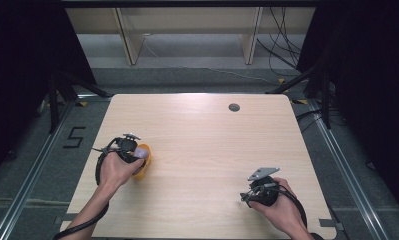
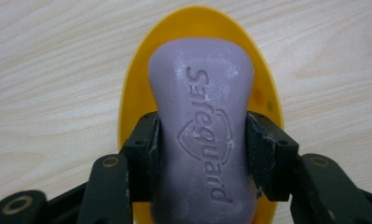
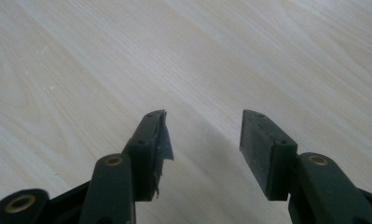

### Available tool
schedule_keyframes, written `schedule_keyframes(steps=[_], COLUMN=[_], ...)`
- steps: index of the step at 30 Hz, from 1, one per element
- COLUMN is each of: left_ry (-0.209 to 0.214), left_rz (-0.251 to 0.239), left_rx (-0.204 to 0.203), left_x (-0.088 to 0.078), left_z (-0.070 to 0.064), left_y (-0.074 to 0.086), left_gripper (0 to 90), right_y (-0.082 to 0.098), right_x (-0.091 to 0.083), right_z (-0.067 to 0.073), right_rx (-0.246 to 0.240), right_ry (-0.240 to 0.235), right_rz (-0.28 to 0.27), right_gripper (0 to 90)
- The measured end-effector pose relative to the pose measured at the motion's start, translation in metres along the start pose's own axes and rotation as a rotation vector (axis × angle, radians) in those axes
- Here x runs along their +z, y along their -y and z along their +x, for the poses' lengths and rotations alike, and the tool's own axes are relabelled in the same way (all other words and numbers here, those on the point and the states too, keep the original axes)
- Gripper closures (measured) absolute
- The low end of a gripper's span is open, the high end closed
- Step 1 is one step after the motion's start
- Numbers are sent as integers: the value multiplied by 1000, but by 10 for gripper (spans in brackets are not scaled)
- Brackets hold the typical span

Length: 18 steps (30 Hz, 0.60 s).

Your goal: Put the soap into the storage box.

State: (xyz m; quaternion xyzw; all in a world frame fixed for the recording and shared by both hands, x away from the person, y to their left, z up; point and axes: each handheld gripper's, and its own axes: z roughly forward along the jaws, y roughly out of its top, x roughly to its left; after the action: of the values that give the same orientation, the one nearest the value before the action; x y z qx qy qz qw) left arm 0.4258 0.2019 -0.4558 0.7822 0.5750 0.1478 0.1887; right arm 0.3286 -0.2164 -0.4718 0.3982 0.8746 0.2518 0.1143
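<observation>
Your left gripper [image 2: 202, 140] has its jaws clamped on the sides of a purple Safeguard soap bar [image 2: 202, 126]; pads pinch it at the waist. The bar sits over a yellow oval soap dish [image 2: 133, 93]. Can't tell whether the soap rests in the dish or is lifted just off it: the bar hides the dish's middle. The near end of the bar and the dish's near rim are cut off at the bottom of the left gripper view.

In the high view, the left gripper [image 1: 137, 152] is at the table's [image 1: 212, 145] near-left area. Your left hand [image 1: 118, 167] covers most of it, so you see just a sliver of soap [image 1: 142, 151] and yellow dish [image 1: 143, 167] past the knuckles.

Your right gripper [image 3: 204, 135] has its jaws apart with nothing between them, over bare wood [image 3: 127, 56]. The left pad's edge looks ragged, with a loose flap. In the high view it's [image 1: 244, 196] near-right, well apart from the dish, held by your right hand [image 1: 279, 205]; the jaws are too small there to read.

A round grey grommet [image 1: 234, 107] sits at the far edge of the table.
</observation>
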Motion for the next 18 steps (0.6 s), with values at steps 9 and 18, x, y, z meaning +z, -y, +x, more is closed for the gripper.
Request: schedule_keyframes(steps=[9, 18], left_ry=[8, 10], left_rz=[16, -66], left_rx=[4, 12], left_x=[2, -19], left_z=[2, 5], left_y=[2, -4], left_gripper=[479, 516], right_y=[0, 0], right_x=[0, 1], right_z=[0, 1], right_rx=[0, 10], right_ry=[2, 8], right_rz=[0, -7], right_gripper=[509, 509])
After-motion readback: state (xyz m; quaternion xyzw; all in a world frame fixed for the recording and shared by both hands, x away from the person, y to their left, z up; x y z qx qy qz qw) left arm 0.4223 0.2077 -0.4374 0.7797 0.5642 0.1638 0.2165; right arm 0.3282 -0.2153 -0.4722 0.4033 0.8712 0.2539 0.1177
